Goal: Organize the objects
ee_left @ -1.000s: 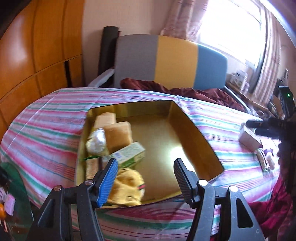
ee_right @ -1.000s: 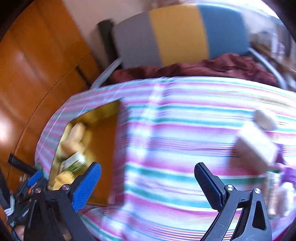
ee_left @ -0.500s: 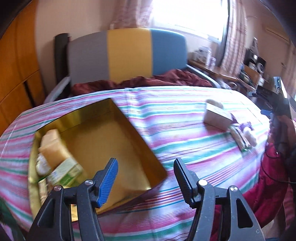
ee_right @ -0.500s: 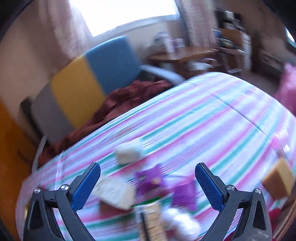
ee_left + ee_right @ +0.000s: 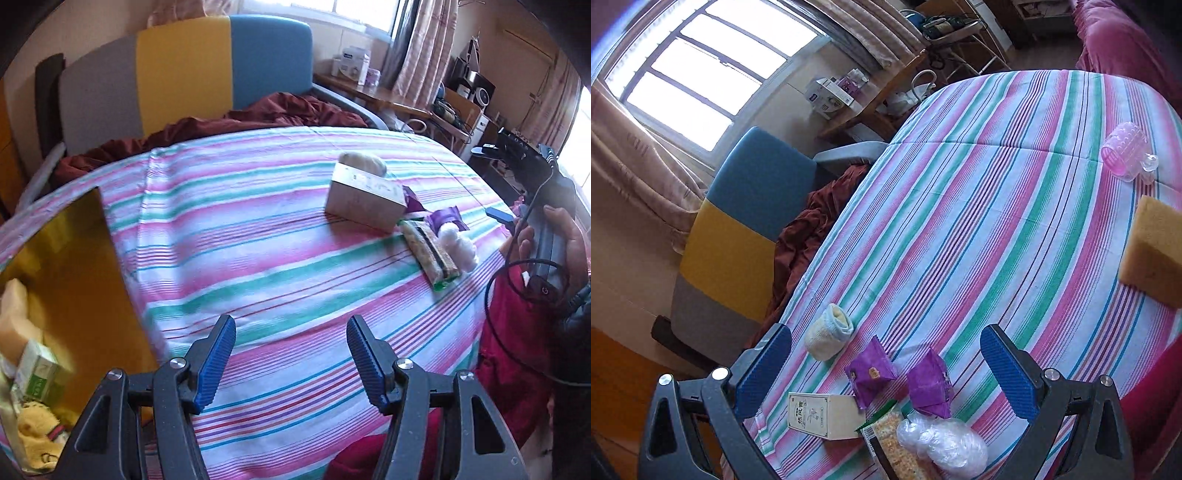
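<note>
Gold-lined, the open box (image 5: 85, 280) now sits at the far left edge of the left wrist view, where a second ago it filled the middle. A tan block (image 5: 13, 306), a green-and-white carton (image 5: 37, 373) and a yellow soft toy (image 5: 35, 435) already lie inside it. Both cameras have swung away from the box toward the loose pile on the striped tablecloth (image 5: 258, 236). That pile is a pale cardboard box (image 5: 823, 415), two purple sachets (image 5: 870, 371), a long cracker packet (image 5: 899, 443), a clear-wrapped white bundle (image 5: 942, 443) and a rolled sock (image 5: 827, 332). Farther off on the cloth lie an orange sponge (image 5: 1154, 251) and a pink ribbed piece (image 5: 1124, 149), well apart from the rest.

The left gripper (image 5: 290, 358) has its jaws spread with nothing between them and hangs over bare cloth between box and pile. The right gripper (image 5: 886, 373) is also spread wide and empty. It now frames the sachets between its pads, though above them rather than touching.

Judging by this swing, one drop-off is done and the next pick is being lined up, probably a sachet or the bundle just in front of the right jaws. Several things are still outside the box, so the tidying looks roughly half done.
</note>
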A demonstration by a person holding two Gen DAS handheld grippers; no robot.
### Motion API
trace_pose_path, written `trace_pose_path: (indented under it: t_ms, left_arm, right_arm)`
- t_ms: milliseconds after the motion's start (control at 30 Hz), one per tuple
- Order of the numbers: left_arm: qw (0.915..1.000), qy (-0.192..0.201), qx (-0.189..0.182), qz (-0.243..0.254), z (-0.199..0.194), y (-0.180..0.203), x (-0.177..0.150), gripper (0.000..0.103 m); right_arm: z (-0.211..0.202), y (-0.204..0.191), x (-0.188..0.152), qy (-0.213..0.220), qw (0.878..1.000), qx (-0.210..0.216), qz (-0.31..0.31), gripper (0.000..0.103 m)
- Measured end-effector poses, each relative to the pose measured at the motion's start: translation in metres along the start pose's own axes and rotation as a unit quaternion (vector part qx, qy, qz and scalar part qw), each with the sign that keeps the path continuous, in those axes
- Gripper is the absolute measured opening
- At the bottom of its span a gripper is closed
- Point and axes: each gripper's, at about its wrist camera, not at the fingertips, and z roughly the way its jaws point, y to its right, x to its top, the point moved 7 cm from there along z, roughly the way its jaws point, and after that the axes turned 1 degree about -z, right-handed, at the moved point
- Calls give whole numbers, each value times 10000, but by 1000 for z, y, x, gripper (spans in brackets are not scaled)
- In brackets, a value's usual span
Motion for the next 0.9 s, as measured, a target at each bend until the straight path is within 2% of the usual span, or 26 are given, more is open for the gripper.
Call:
trace_pose_path:
  t_ms: [200,400,600,667,700,800,900]
  left_arm:
    - [9965,-400,-593,-443,26,20,15,63]
    - [9911,-536,-917,-808,49,40,44,64]
    - [9718,-849,-1495,-1611,80,61,73,70]
    - [9663,-852,-1508,-1904,91,63,87,75]
    - [9622,-898,-1506,-2086,98,64,94,79]
    - [9484,-973,-1434,-2655,117,62,113,83]
    - [9427,-1100,-1194,-2914,139,63,126,86]
  right_arm:
    - [5,5,-5,-164,9997,94,134,103]
    - [10,1,-12,-363,9992,162,9,103]
    - [12,-2,-17,-492,9984,276,-37,103]
    - [12,-4,-17,-523,9981,315,-38,103]
    - [13,-5,-18,-549,9979,340,-49,103]
    - [15,-8,-21,-637,9971,410,-88,103]
    - [17,-9,-23,-717,9962,491,-105,103]
